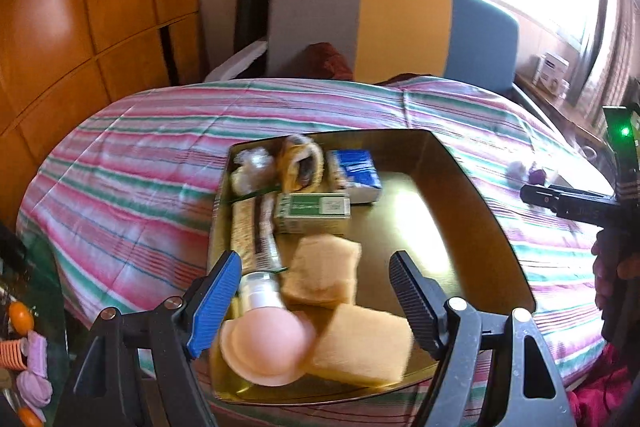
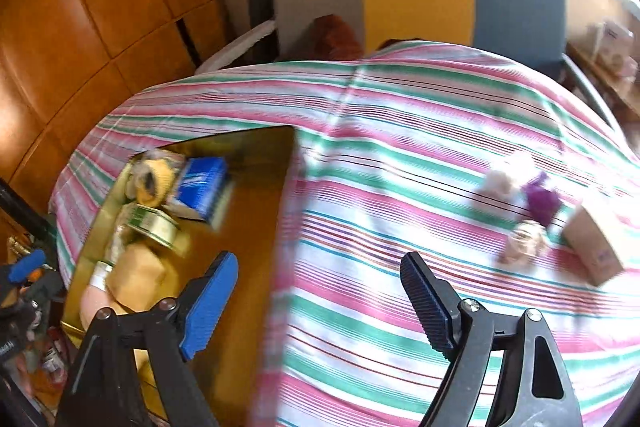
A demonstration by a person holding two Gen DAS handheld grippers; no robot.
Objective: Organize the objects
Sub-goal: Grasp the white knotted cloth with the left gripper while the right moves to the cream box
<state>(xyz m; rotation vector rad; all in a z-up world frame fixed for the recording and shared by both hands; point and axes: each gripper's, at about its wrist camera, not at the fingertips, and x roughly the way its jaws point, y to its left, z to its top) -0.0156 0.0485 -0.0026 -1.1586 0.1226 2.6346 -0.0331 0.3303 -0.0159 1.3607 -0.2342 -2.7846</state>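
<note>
The gold tray (image 1: 460, 163) is sitting in the middle of the left view, holding boxes, sponges and a pink bottle. The left gripper (image 1: 316, 301) is hanging over it with jaws apart, holding nothing. The right gripper (image 2: 320, 303) is also wide apart and empty — it looks like it is going for the small things (image 2: 524, 211) at the right of its view. Next it needs to line up over one.

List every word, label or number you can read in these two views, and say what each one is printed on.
None can be read.
Green and white box in the gold tray: printed lines, too blurred.
Blue packet: white marks, too blurred.
Patterned tube: print too small.
Cardboard box on the striped cloth: a purple mark, too blurred.
White box on the far shelf: too small.
</note>
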